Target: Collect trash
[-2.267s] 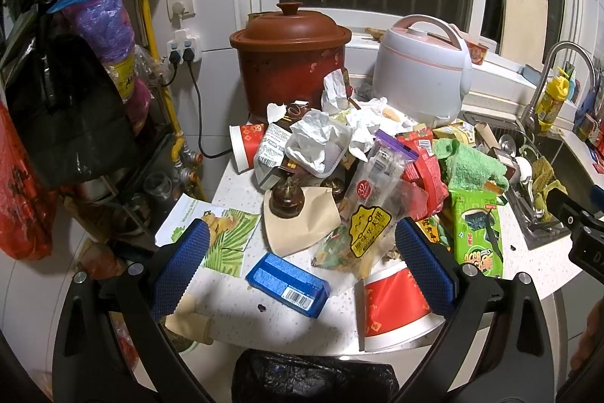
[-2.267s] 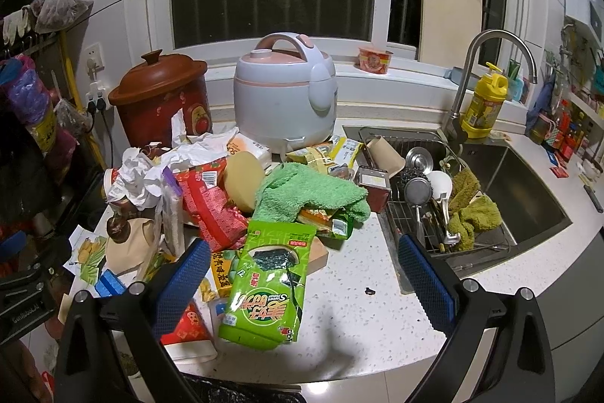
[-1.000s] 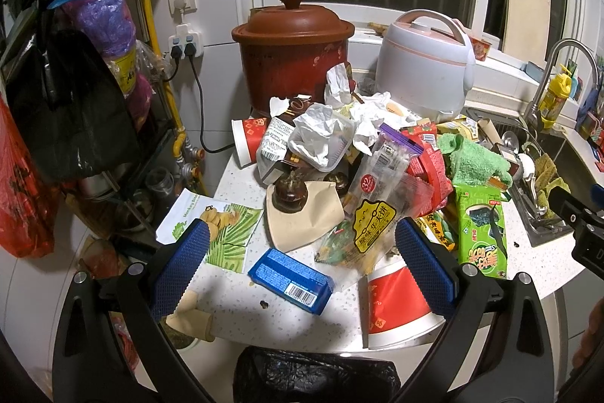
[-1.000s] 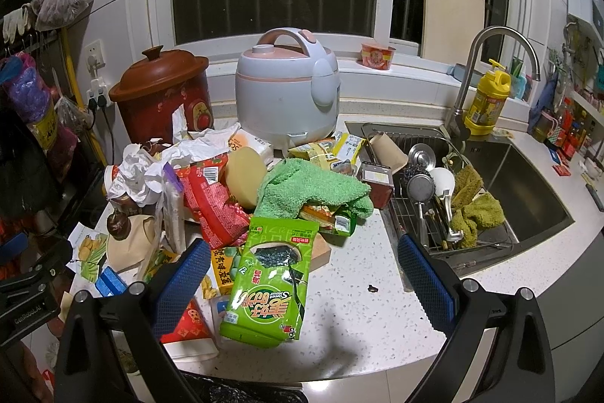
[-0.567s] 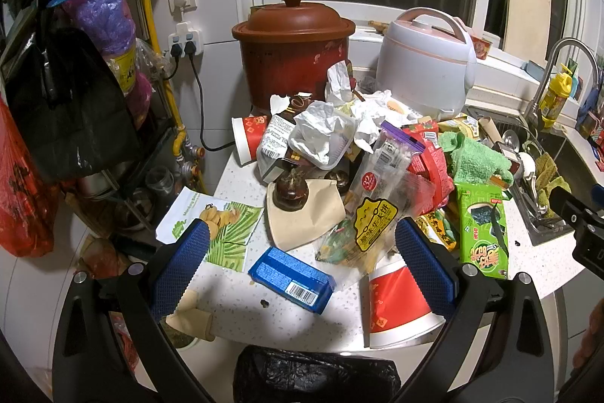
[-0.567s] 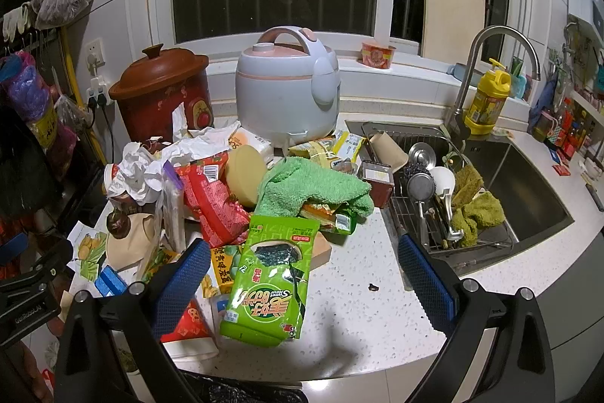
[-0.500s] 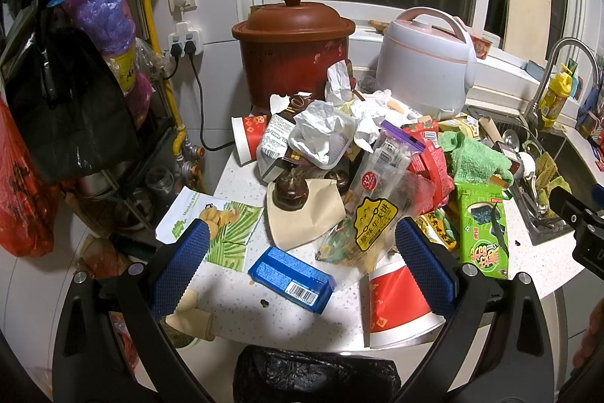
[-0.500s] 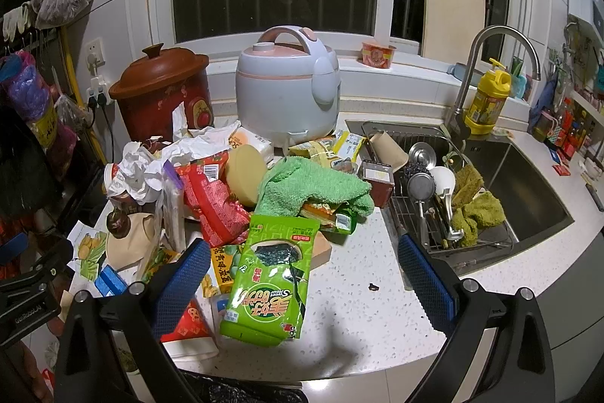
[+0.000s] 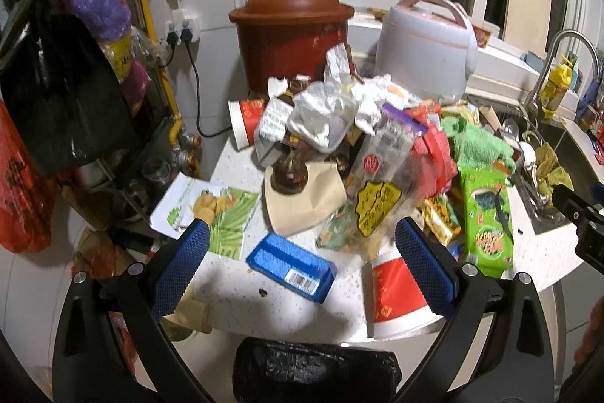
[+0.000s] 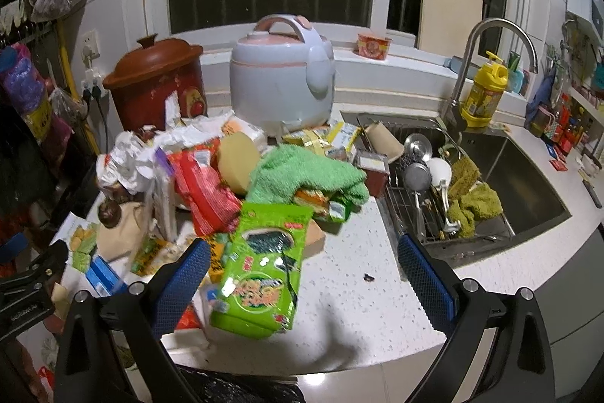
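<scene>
In the left wrist view, the left gripper (image 9: 300,261) hung with its blue-padded fingers wide apart and nothing between them, just off the front edge of the white speckled countertop (image 9: 230,293). Between the pads lay a flat blue cardboard box with a barcode (image 9: 290,261), near that front edge, probably the easiest first pick. Behind it the heap of wrappers and crumpled white paper (image 9: 328,112) filled the middle of the countertop, up against the brown-lidded red clay cooker (image 9: 292,33) at the back edge. A black plastic trash bag (image 9: 315,371) sat below the front edge, apparently placed to catch whatever was lifted off.

In the right wrist view, the right gripper (image 10: 302,274) was likewise spread open and empty, facing a bright green snack packet (image 10: 264,267) lying at the front edge. A green terry cloth (image 10: 305,172) draped over the pile behind it, beside the steel sink (image 10: 528,187) at the right end.
</scene>
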{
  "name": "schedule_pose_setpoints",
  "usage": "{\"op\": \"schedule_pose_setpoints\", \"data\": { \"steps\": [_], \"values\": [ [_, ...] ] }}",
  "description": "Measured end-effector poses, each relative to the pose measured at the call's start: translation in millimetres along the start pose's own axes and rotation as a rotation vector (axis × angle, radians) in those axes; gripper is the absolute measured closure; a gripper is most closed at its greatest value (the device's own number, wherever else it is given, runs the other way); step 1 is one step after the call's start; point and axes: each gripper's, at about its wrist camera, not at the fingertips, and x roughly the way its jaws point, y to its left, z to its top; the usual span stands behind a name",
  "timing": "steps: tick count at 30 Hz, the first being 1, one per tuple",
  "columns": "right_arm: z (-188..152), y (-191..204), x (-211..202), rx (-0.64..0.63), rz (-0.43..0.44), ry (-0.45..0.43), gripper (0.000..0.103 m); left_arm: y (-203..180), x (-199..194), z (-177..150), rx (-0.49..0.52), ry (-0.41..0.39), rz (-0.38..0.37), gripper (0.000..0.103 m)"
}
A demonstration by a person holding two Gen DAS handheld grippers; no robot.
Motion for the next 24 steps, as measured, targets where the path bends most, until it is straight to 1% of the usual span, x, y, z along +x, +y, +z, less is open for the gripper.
{"op": "schedule_pose_setpoints", "data": {
  "steps": [4,6,8,12,15,17,20,21,22,23,24],
  "values": [
    [-16,-8,13,0.017,0.016,0.029,0.005,3,6,-21,0.011,0.037,0.002,0.007],
    [-23,-7,22,0.014,0.04,0.032,0.005,5,9,-24,0.013,0.058,0.007,0.007],
    [-27,-1,33,-0.007,0.075,0.03,0.005,8,14,-24,0.01,0.078,0.013,0.007],
    [-28,13,63,-0.065,0.088,0.041,0.005,19,18,-31,-0.007,0.106,0.035,0.007],
    [-26,16,85,-0.043,0.09,0.067,0.005,28,16,-35,-0.029,0.112,0.056,0.007],
    [-25,15,98,-0.019,0.082,0.101,0.005,35,19,-36,-0.045,0.115,0.063,0.007],
    [-23,14,116,0.022,0.104,0.144,0.005,44,19,-38,-0.072,0.125,0.072,0.007],
    [-23,14,120,0.025,0.112,0.157,0.007,47,19,-39,-0.076,0.126,0.077,0.007],
    [-24,14,123,0.024,0.129,0.169,0.013,48,20,-39,-0.077,0.126,0.08,0.007],
    [-25,15,125,0.025,0.153,0.179,0.033,49,21,-39,-0.077,0.125,0.082,0.007],
    [-25,15,127,0.031,0.178,0.193,0.036,49,22,-38,-0.074,0.125,0.084,0.007]
  ]
}}
